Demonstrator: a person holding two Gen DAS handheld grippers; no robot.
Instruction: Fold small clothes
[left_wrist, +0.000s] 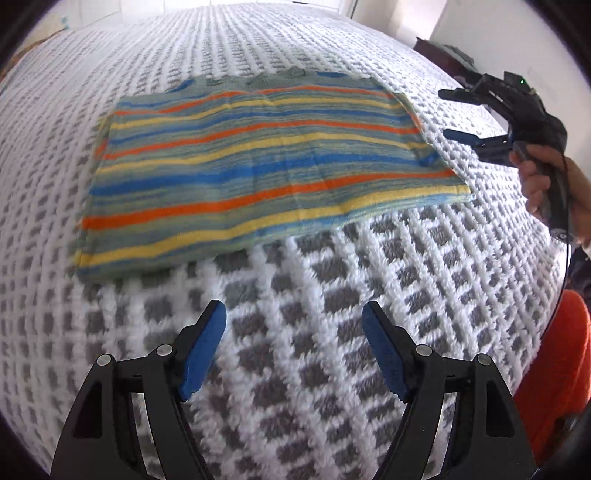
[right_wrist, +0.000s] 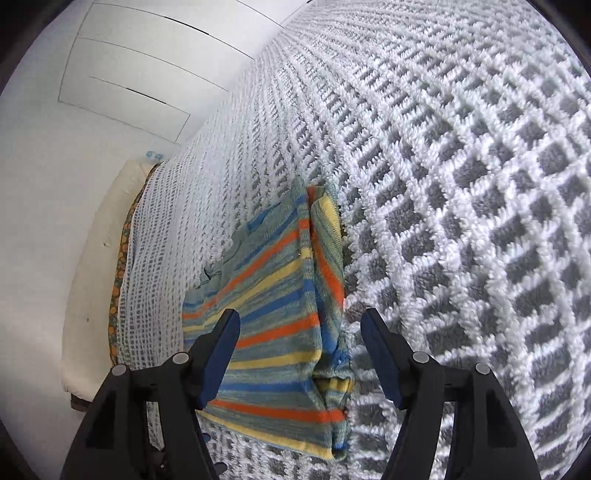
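Note:
A small striped garment, in orange, yellow, blue and grey-green bands, lies folded flat on a grey-and-white checked blanket. My left gripper is open and empty, hovering over the blanket just short of the garment's near edge. My right gripper shows in the left wrist view to the right of the garment, open, held by a hand. In the right wrist view the right gripper is open and empty above one end of the garment.
The blanket covers a bed. A cream pillow and an orange patterned cloth lie along its far edge by a white wall. An orange item sits at the right edge of the left wrist view.

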